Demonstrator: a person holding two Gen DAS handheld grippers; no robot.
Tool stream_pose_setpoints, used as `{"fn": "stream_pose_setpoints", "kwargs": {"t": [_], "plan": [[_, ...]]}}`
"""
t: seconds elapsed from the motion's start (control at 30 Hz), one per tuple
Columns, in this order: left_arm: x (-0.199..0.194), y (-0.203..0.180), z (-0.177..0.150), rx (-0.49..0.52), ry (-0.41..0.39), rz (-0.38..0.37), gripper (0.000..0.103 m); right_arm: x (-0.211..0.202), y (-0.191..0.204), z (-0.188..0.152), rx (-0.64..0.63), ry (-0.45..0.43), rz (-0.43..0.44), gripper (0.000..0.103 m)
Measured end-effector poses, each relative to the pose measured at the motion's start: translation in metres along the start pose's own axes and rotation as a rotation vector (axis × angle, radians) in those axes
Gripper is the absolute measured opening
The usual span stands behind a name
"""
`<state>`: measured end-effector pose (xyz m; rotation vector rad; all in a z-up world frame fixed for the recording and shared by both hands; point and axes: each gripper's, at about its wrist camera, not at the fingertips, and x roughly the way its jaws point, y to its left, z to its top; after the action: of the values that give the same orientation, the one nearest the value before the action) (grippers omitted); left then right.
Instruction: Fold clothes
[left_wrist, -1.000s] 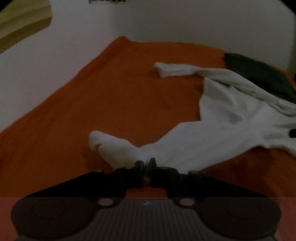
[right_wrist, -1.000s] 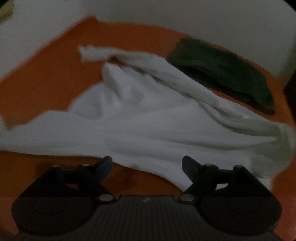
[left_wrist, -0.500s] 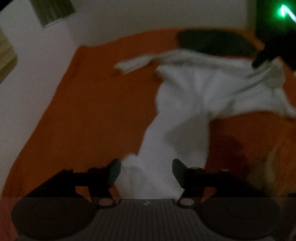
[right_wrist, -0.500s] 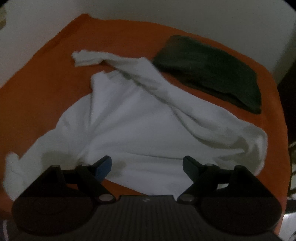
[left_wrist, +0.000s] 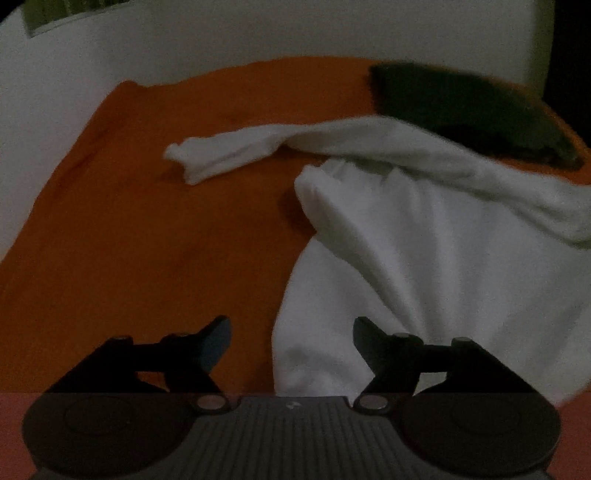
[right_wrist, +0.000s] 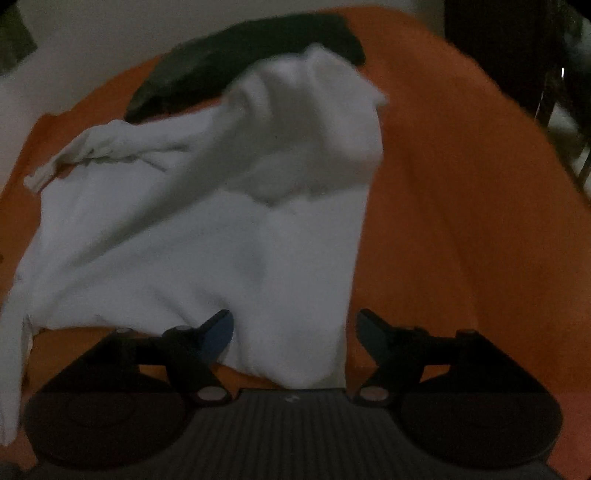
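A white long-sleeved garment (left_wrist: 424, 251) lies rumpled on an orange sheet (left_wrist: 147, 229). One sleeve (left_wrist: 229, 155) stretches left across the sheet in the left wrist view. My left gripper (left_wrist: 291, 336) is open, its fingers wide apart over the garment's near edge, holding nothing. In the right wrist view the same white garment (right_wrist: 207, 229) lies bunched, with a raised fold (right_wrist: 317, 122) at its far end. My right gripper (right_wrist: 295, 330) is open above the garment's near corner, with cloth showing between the fingers but not pinched.
A dark green folded garment (left_wrist: 469, 110) lies at the far side of the sheet, partly under the white one; it shows as the dark cloth (right_wrist: 240, 59) in the right wrist view. White walls border the bed. Bare orange sheet (right_wrist: 461, 221) lies to the right.
My left gripper let go of the white sleeve end and opened, then swung toward the garment's body. My right gripper stayed open and moved round to the garment's right side.
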<state>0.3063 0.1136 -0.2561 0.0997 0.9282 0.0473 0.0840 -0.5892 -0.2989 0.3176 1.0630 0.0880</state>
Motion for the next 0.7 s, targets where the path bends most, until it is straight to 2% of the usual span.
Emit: {"fn": "stream_pose_setpoints", "kwargs": {"t": [0.03, 0.07, 0.1, 0.13, 0.17, 0.23, 0.37, 0.43, 0.57, 0.7], "plan": [[0.001, 0.0, -0.004, -0.003, -0.01, 0.0, 0.065, 0.008, -0.005, -0.006, 0.023, 0.015, 0.032, 0.071], [0.003, 0.001, -0.008, -0.006, -0.021, 0.0, 0.056, 0.014, -0.007, -0.013, 0.038, 0.014, 0.054, 0.066], [0.004, 0.001, -0.011, -0.008, -0.031, 0.0, 0.052, 0.017, -0.005, -0.021, 0.052, -0.004, 0.049, 0.052], [0.006, 0.001, -0.015, -0.011, -0.041, 0.0, 0.043, 0.018, -0.004, -0.027, 0.057, -0.037, 0.036, 0.026], [0.007, 0.001, -0.019, -0.014, -0.052, 0.0, 0.027, 0.016, -0.005, -0.03, 0.066, -0.054, 0.05, 0.014], [0.01, 0.002, -0.026, -0.02, -0.072, 0.0, 0.001, 0.005, -0.007, -0.035, 0.082, -0.1, 0.067, 0.014], [0.016, 0.003, -0.041, -0.031, -0.114, -0.001, 0.0, -0.046, -0.014, -0.044, 0.094, -0.21, 0.083, 0.014], [0.018, 0.005, -0.048, -0.039, -0.125, -0.003, 0.0, -0.082, -0.017, -0.051, 0.082, -0.246, 0.049, 0.014], [-0.001, 0.02, -0.064, -0.03, -0.056, -0.015, 0.0, -0.127, -0.024, -0.076, 0.106, -0.227, 0.025, 0.014], [-0.018, 0.023, -0.087, 0.065, 0.014, 0.006, 0.005, -0.127, -0.02, -0.104, 0.097, -0.151, 0.041, 0.015]]}}
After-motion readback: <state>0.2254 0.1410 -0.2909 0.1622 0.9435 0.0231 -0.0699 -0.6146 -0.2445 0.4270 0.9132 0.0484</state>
